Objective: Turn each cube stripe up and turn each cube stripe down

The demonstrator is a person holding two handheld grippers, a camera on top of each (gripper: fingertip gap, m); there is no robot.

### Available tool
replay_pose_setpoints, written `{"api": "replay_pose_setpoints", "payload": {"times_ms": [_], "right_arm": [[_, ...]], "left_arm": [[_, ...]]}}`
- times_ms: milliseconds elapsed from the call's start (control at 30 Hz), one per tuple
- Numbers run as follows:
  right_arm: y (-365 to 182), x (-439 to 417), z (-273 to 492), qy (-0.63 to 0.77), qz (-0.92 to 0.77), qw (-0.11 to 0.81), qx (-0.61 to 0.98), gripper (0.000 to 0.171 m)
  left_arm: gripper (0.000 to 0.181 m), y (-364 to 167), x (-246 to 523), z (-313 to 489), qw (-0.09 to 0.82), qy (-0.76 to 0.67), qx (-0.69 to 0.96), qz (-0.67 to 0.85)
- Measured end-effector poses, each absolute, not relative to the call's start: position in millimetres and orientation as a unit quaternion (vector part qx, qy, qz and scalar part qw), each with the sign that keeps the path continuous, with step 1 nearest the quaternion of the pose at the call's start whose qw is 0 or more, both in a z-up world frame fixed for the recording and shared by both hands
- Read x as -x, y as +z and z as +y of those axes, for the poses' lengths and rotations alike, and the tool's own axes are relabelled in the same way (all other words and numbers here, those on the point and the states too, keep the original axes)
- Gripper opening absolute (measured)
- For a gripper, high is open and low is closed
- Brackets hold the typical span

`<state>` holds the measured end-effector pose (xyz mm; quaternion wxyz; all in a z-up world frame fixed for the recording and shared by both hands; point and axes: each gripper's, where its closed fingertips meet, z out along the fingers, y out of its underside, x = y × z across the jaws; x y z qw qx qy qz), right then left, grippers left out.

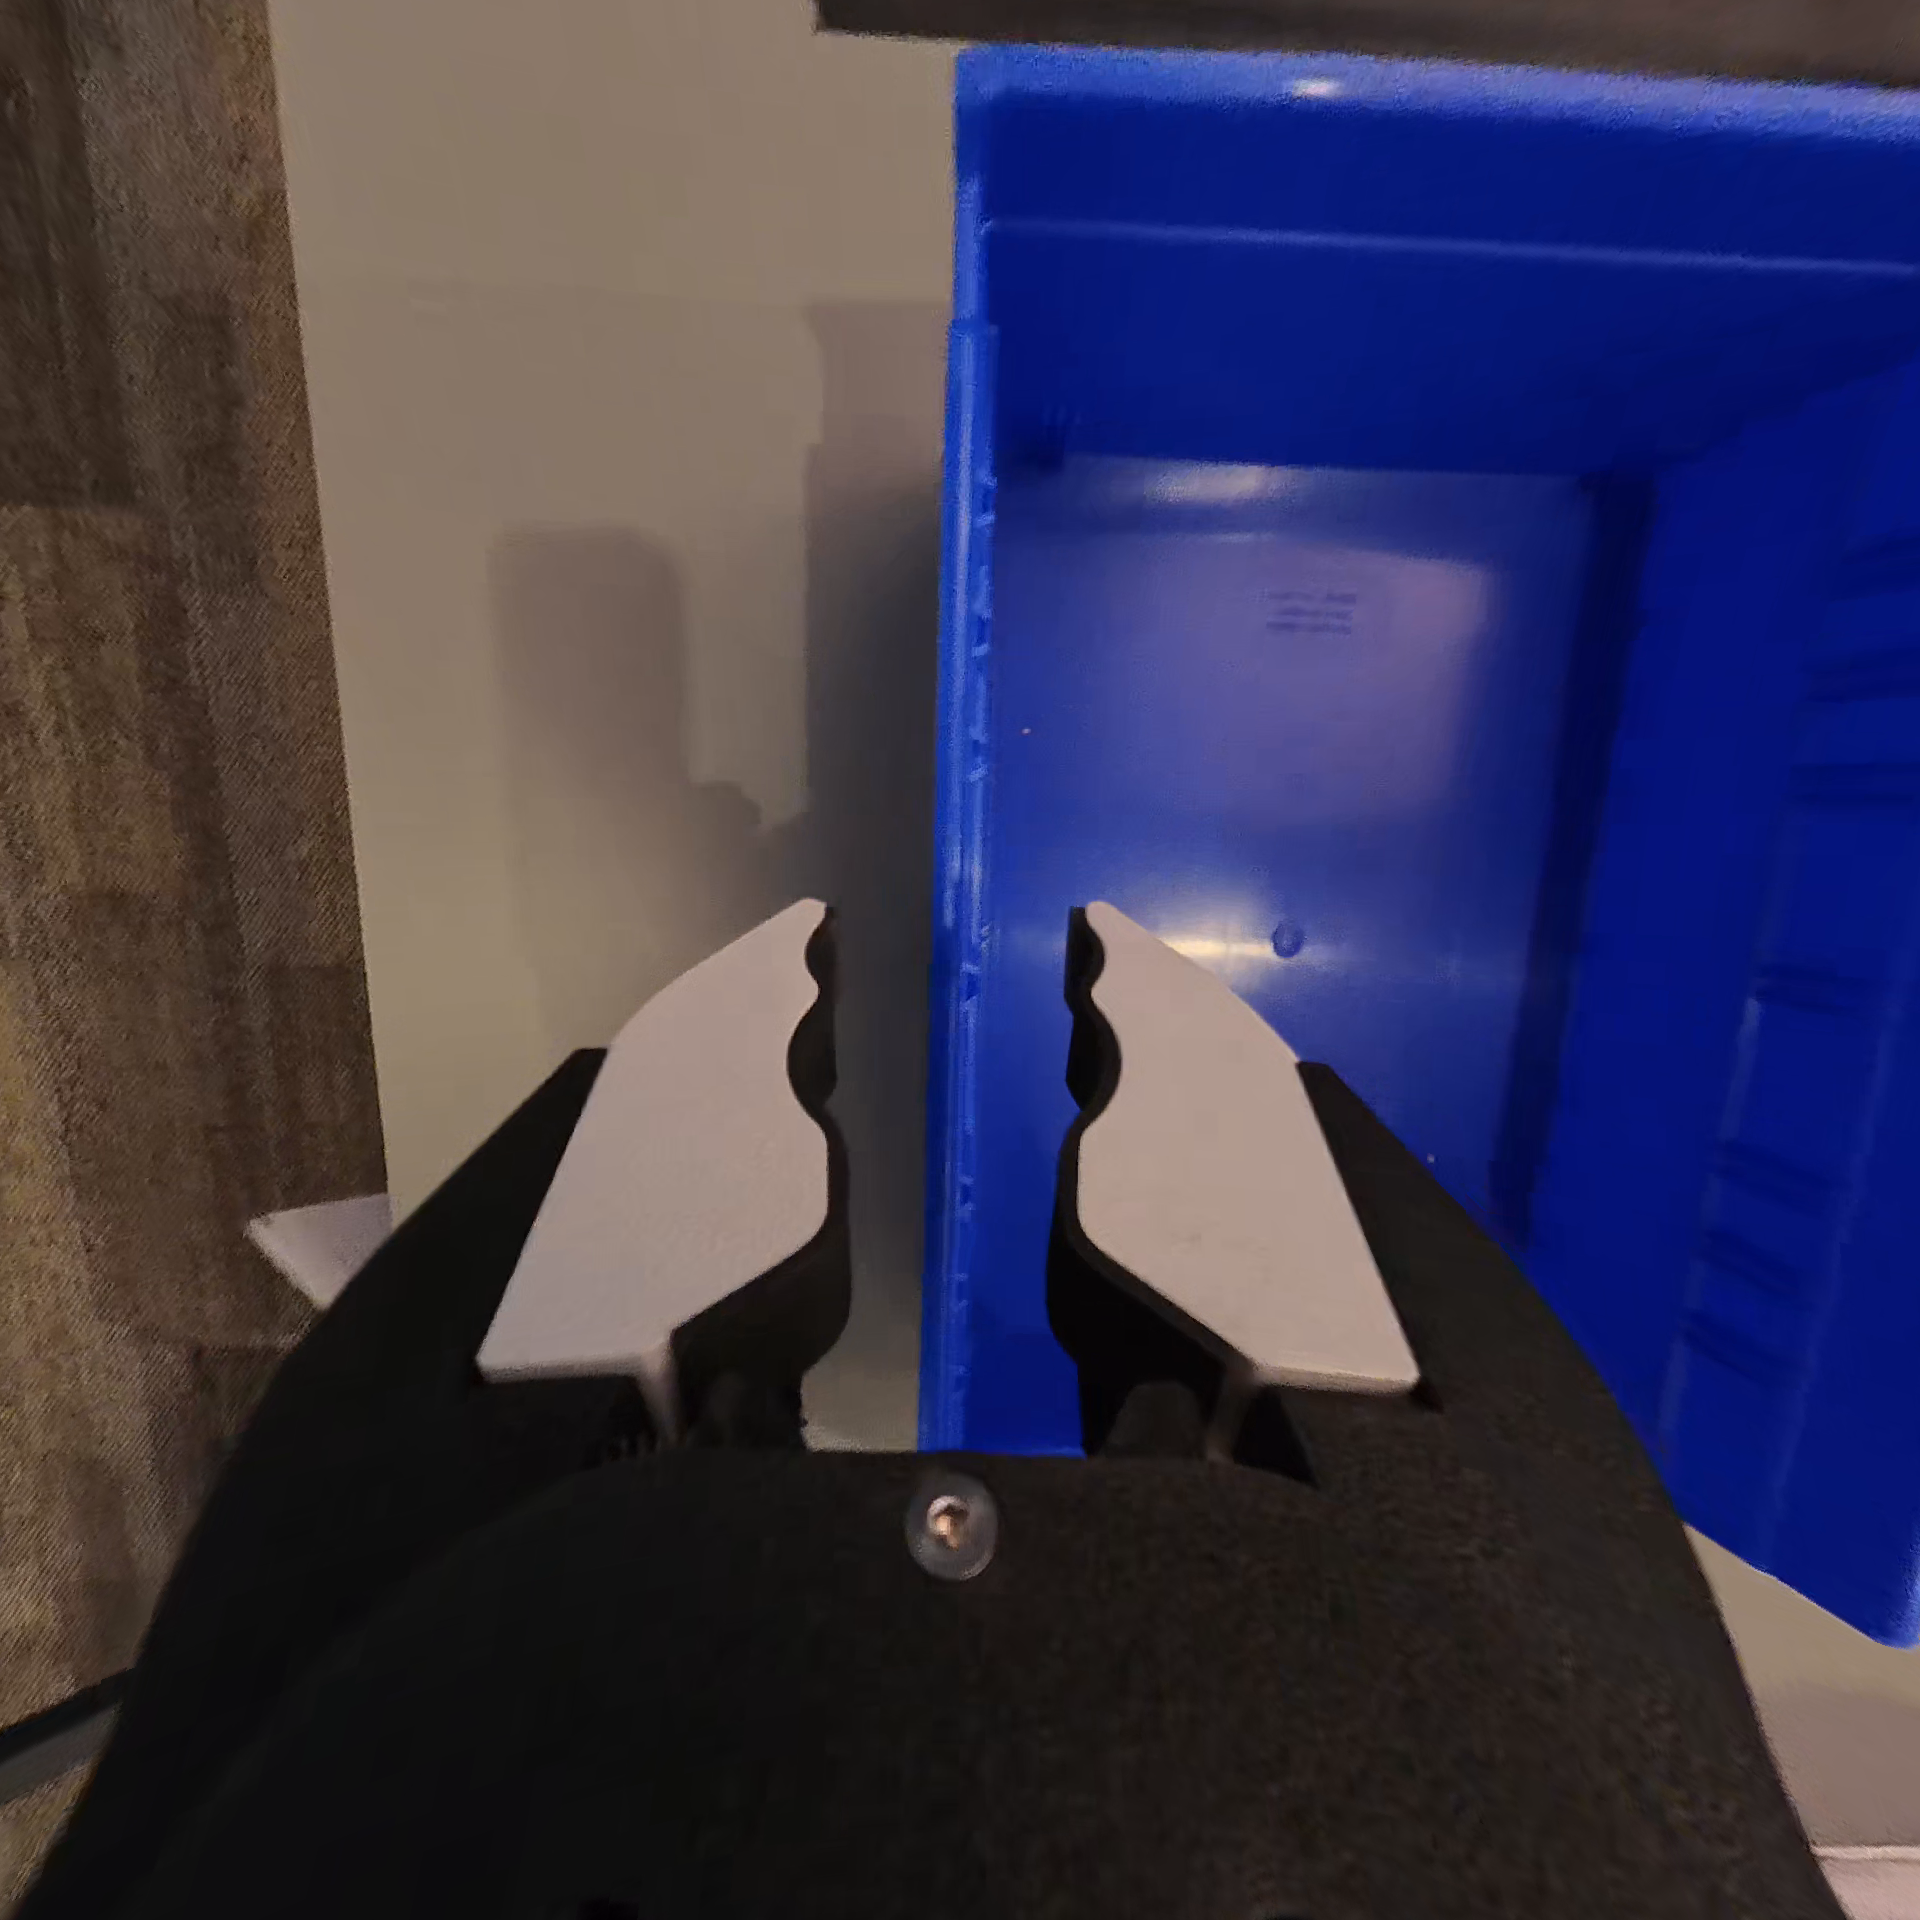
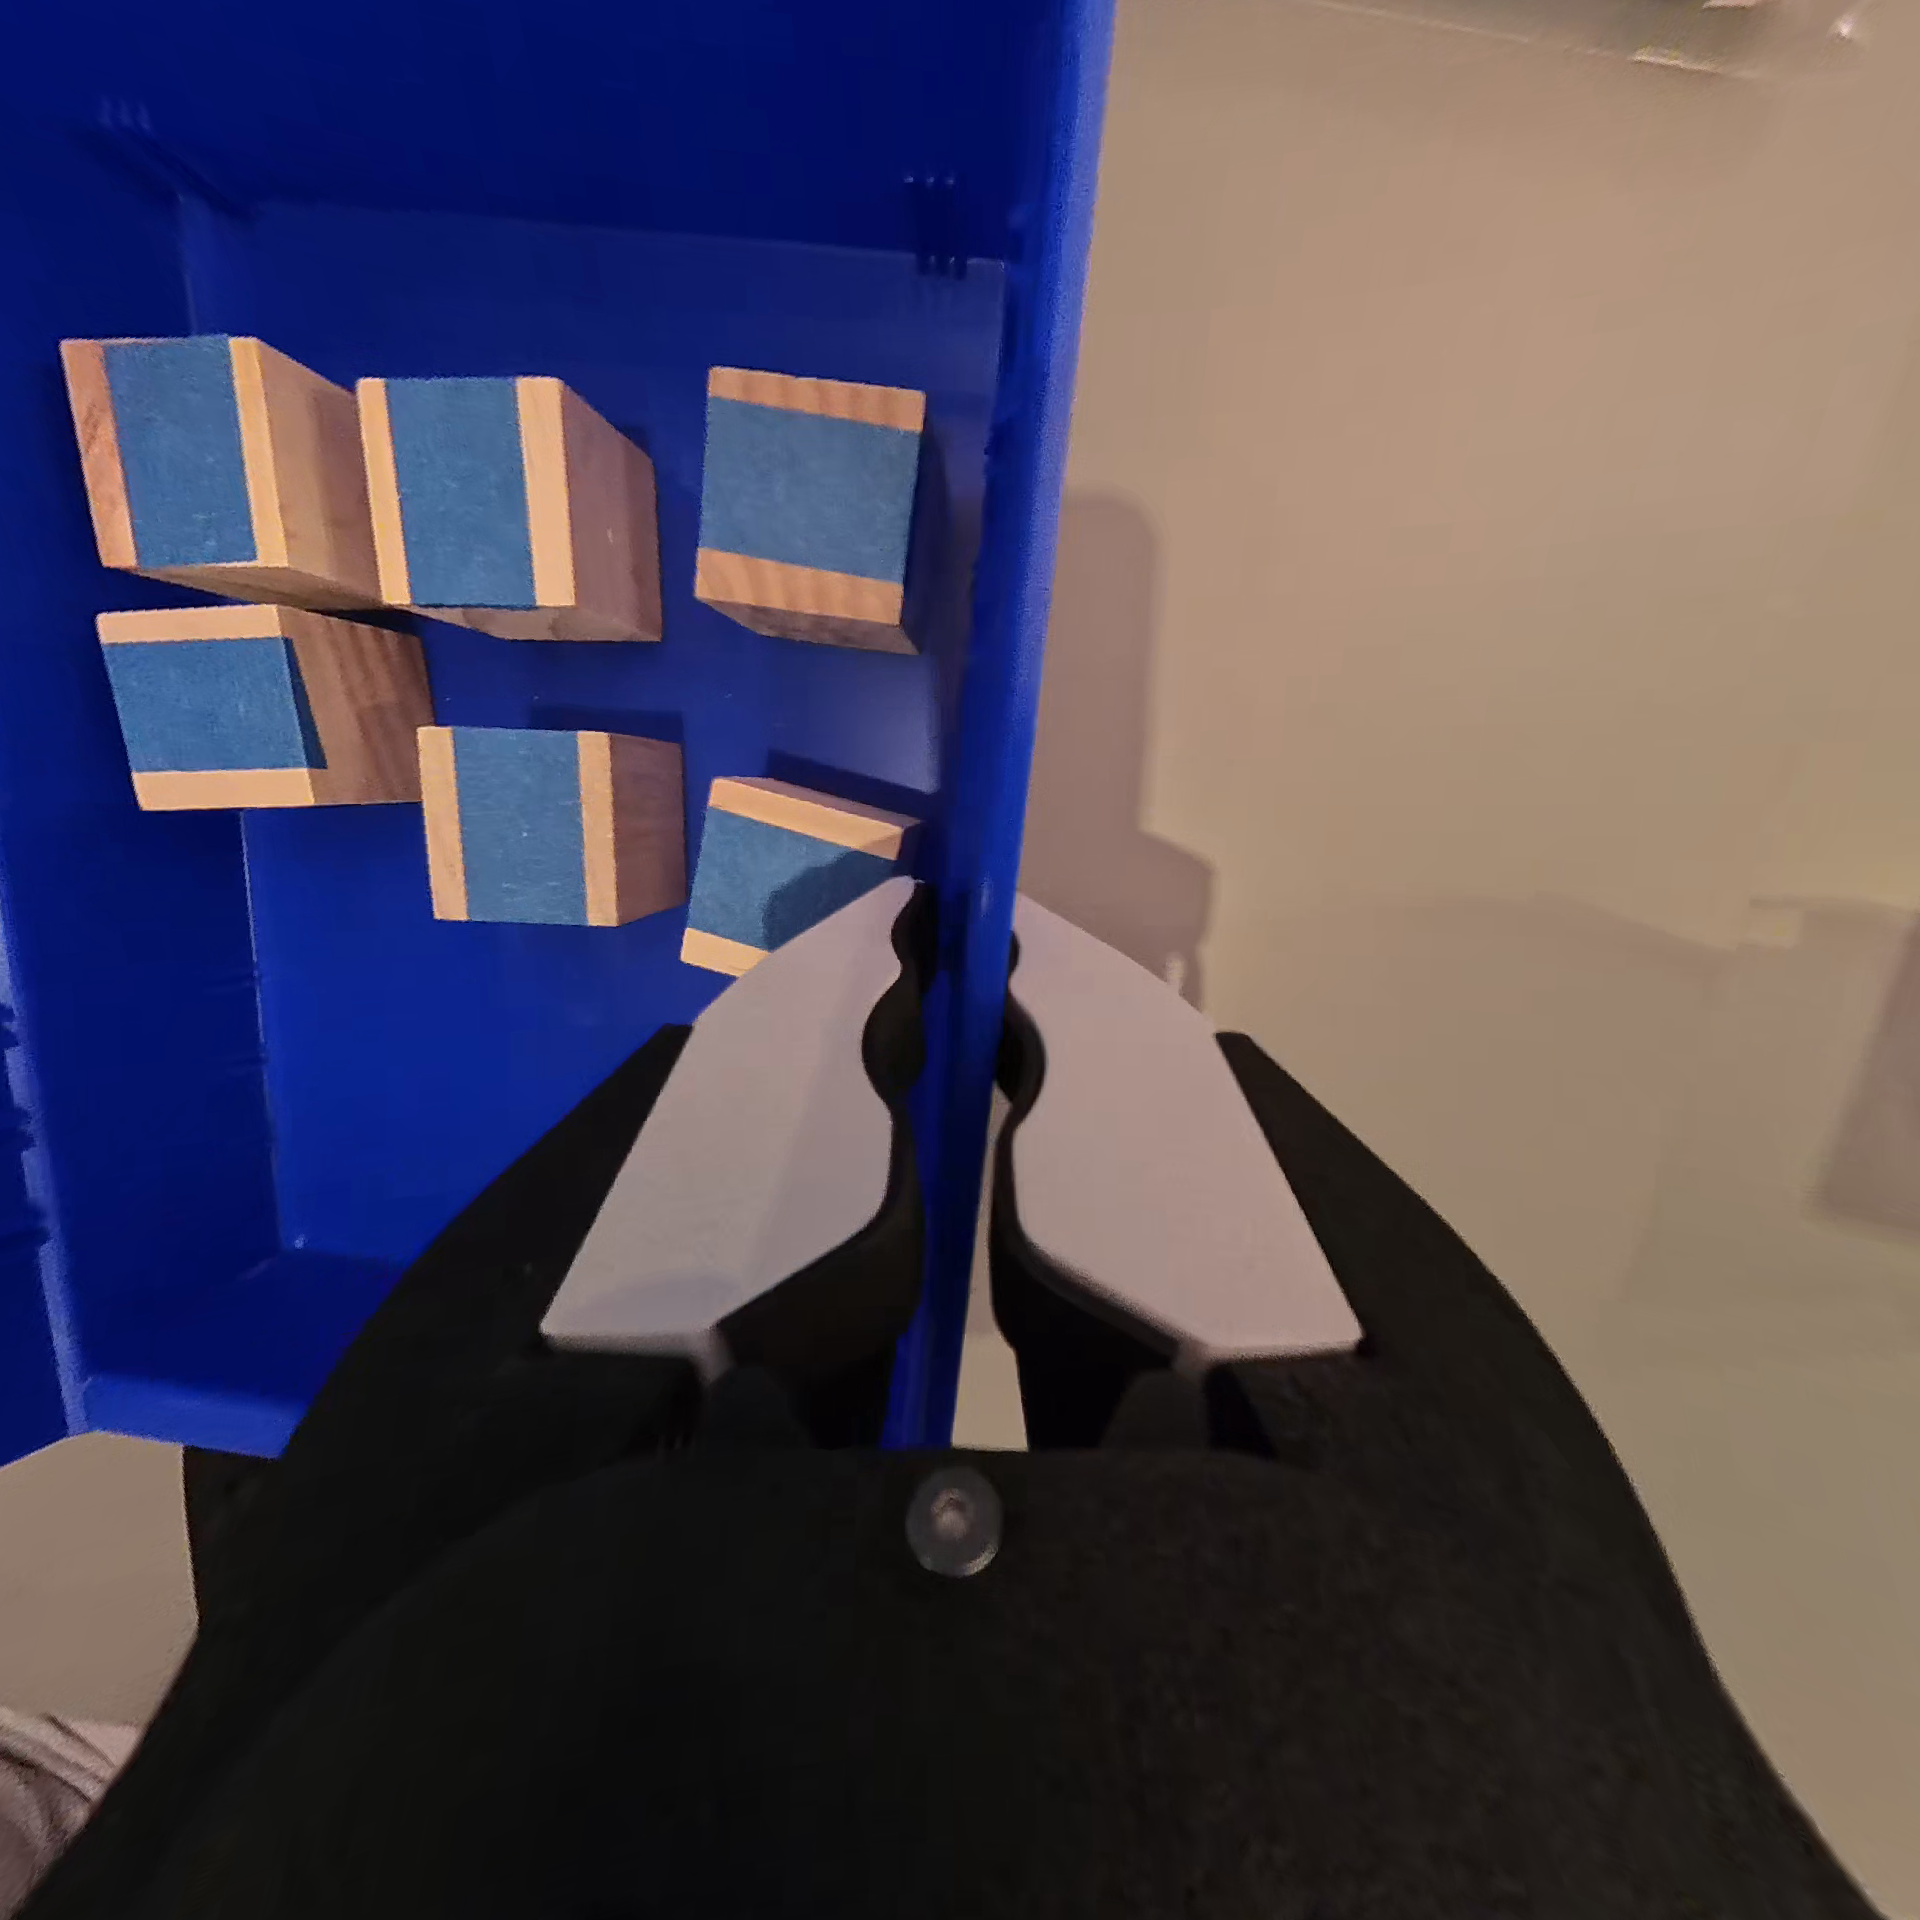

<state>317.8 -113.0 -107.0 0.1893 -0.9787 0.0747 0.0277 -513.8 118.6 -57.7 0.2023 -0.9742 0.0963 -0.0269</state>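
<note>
Several wooden cubes (image 2: pixel 462 494) lie on the floor of a blue plastic bin (image 2: pixel 1039 520), each with its blue stripe facing up. The nearest cube (image 2: pixel 764 868) lies just left of my right gripper's tip. My right gripper (image 2: pixel 964 899) is shut on the bin's right wall, one finger inside and one outside. My left gripper (image 1: pixel 951 914) is open and straddles the left wall of the bin (image 1: pixel 1351 343), with a gap on both sides. No cubes show in the left wrist view.
The bin stands on a white tabletop (image 1: pixel 623 416) (image 2: pixel 1455 623). Brown carpet (image 1: pixel 125 831) lies beyond the table's left edge. A dark strip (image 1: pixel 1351 16) runs along the top of the left wrist view.
</note>
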Motion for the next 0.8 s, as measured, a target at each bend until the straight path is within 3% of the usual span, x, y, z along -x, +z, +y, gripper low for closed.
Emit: {"api": "replay_pose_setpoints", "payload": {"times_ms": [167, 267, 500, 800], "right_arm": [[-107, -318, -114, 0.021, 0.077, 0.181, 0.980, 0.009], [-107, -317, -114, 0.036, 0.087, 0.182, 0.979, 0.007], [-107, -308, -114, 0.040, 0.091, 0.158, 0.982, 0.007], [-106, -253, -97, 0.060, 0.066, 0.106, 0.990, 0.008]], "left_arm": [[0.040, -78, 516, 109, 0.147, -0.041, 0.984, 0.088], [0.006, -91, 511, 99, 0.097, -0.064, 0.990, 0.083], [0.006, -92, 491, 97, 0.080, -0.065, 0.989, 0.105], [0.006, -93, 398, 87, 0.051, -0.064, 0.981, 0.176]]}}
